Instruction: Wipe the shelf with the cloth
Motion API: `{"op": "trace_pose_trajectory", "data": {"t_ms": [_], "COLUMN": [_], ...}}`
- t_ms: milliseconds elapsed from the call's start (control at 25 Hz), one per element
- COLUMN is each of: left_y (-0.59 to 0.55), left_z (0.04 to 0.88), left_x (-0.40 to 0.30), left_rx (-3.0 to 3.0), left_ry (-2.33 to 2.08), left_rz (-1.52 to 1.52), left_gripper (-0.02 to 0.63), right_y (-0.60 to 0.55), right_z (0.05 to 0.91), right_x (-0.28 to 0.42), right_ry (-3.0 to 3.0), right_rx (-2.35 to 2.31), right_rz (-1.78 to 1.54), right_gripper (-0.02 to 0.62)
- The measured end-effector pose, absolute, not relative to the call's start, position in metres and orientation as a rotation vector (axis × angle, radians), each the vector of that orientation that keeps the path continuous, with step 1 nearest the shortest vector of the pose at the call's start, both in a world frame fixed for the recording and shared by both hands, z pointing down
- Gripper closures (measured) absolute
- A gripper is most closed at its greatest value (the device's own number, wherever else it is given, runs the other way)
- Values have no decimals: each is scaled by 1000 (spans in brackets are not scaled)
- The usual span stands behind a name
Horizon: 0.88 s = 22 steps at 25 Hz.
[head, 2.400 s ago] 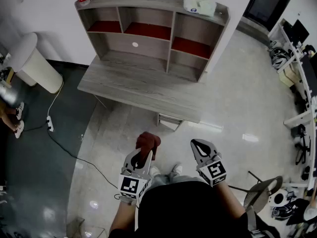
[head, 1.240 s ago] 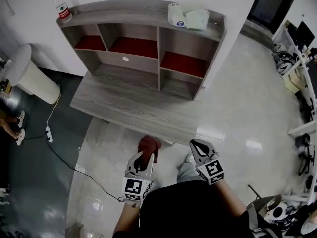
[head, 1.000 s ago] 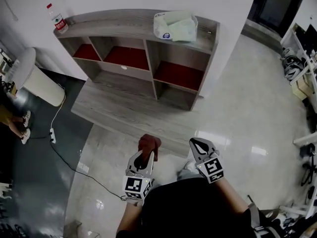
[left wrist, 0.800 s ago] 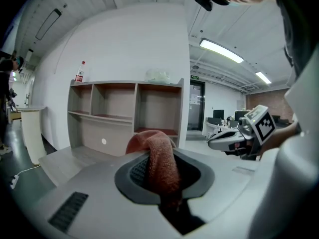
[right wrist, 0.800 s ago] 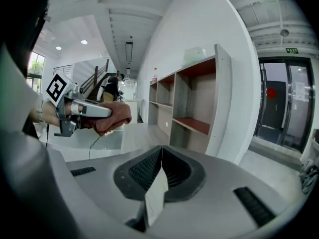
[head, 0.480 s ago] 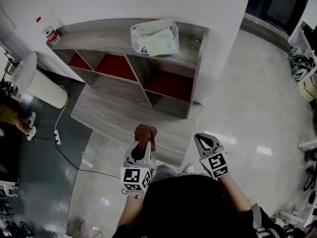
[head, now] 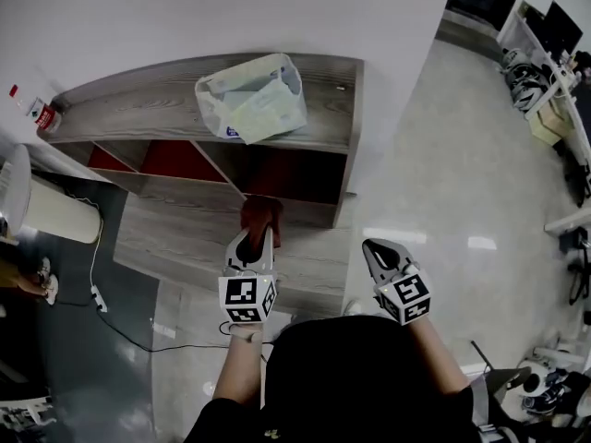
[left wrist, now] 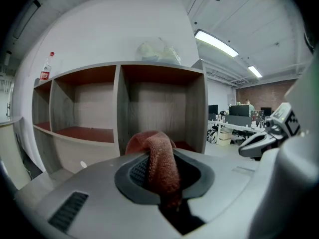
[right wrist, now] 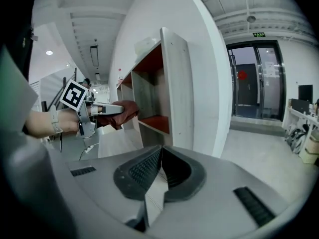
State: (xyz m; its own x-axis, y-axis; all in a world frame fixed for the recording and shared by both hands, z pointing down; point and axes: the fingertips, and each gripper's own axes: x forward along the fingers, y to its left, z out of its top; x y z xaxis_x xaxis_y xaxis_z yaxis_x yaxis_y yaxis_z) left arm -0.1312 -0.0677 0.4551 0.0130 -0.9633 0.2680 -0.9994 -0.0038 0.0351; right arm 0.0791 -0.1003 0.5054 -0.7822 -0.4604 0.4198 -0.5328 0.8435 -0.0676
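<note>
Left claw [head: 253, 240]: clenched on the cloth [left wrist: 158, 159]. In the left gripper view the jaws pinch a fold of the reddish-brown terry fabric between their pads. The rest of it rises in a bunch above and beyond the tips.

Position of the cloth: in the head view it sits directly past the far end of the left claw, over the far part of the grey wood counter [head: 175, 238]. It is held just in front of the right-hand compartment [left wrist: 164, 108] of the shelf unit [head: 148, 118]. The right gripper view shows it from the side, held level and close to the front edge of that compartment, above the red shelf board. Whether the fabric touches the wood cannot be told from any view.

Right claw [right wrist: 162, 151]: closed, the tips meeting pad against pad. In the head view it is held to the right of the left claw, near the counter's right end and over the pale floor [head: 443, 183]. It is well apart from the cloth.

Shelf unit: stands on the far side of the counter against the white wall, with open compartments lined in red. On its top board lies a crumpled plastic bag [head: 251, 98], roughly above the right-hand compartment. A bottle [left wrist: 45, 68] with a red cap and label stands at the far left end of the top board.

Surroundings: a white cylindrical bin [head: 51, 215] stands on the dark floor to the left of the counter.
</note>
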Motion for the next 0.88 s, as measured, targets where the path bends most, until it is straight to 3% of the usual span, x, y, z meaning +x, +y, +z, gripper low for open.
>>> {"op": "trace_pose_trajectory", "data": {"t_ms": [880], "left_y": [-204], "left_z": [514], "left_x": [-193], "left_rx": [1989], "left_ry": [-2041], "left_rz": [455], "left_gripper": [545], "right_y": [-128], "right_z": [523], "right_x": [95], "right_ry": [-2435], "right_rx": [1047], "right_rz": [309], "right_gripper": [598]}}
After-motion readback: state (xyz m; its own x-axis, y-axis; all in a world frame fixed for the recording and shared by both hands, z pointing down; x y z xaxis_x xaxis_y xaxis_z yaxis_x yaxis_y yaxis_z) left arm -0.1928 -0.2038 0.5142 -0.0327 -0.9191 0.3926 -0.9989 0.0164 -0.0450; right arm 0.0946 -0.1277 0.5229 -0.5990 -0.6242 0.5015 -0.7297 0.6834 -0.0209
